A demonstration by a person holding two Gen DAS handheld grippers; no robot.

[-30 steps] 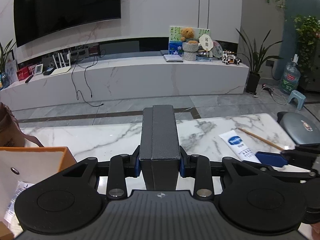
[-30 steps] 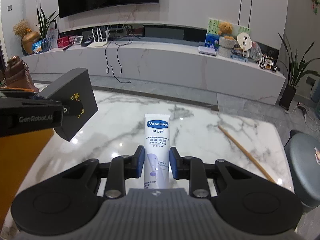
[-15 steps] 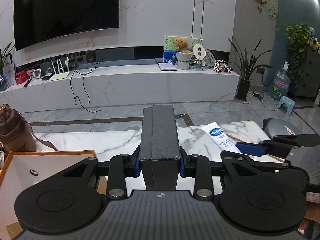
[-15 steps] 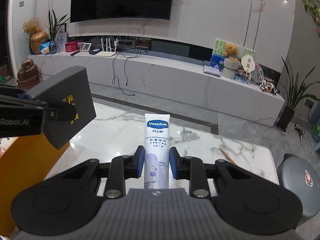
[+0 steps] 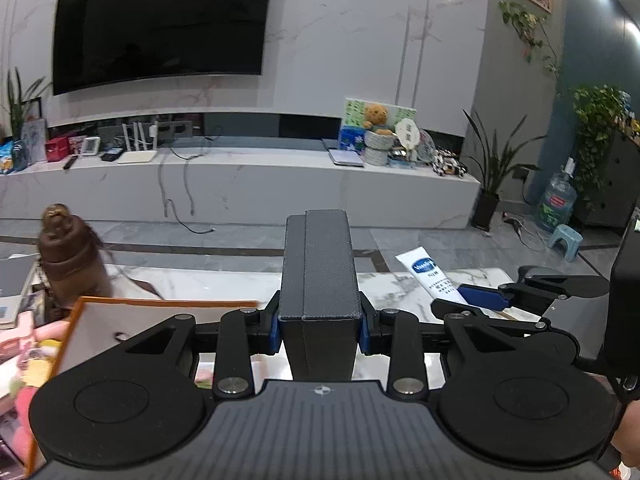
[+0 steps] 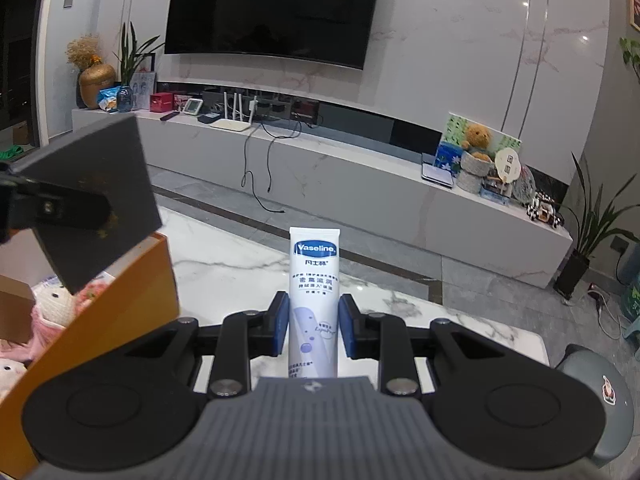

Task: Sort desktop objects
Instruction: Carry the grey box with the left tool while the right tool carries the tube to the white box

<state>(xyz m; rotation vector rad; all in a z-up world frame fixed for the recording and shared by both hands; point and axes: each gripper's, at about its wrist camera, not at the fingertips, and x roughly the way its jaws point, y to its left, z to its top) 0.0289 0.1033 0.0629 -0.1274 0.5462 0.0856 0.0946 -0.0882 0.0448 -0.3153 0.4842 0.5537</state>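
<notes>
Now my left claw [image 5: 319, 328] clamped on a dark grey box [image 5: 318, 268], my right claw [image 6: 313, 326] gripping a Vaseline tube [image 6: 314, 280], both above the marble surface [image 6: 240, 268], orange box [image 6: 132, 300] at left

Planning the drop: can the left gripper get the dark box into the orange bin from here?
Probably yes. The left gripper is shut on the dark box, and the orange bin stands open-topped just beside it; toys fill part of the bin, but nothing blocks the rim.
</notes>
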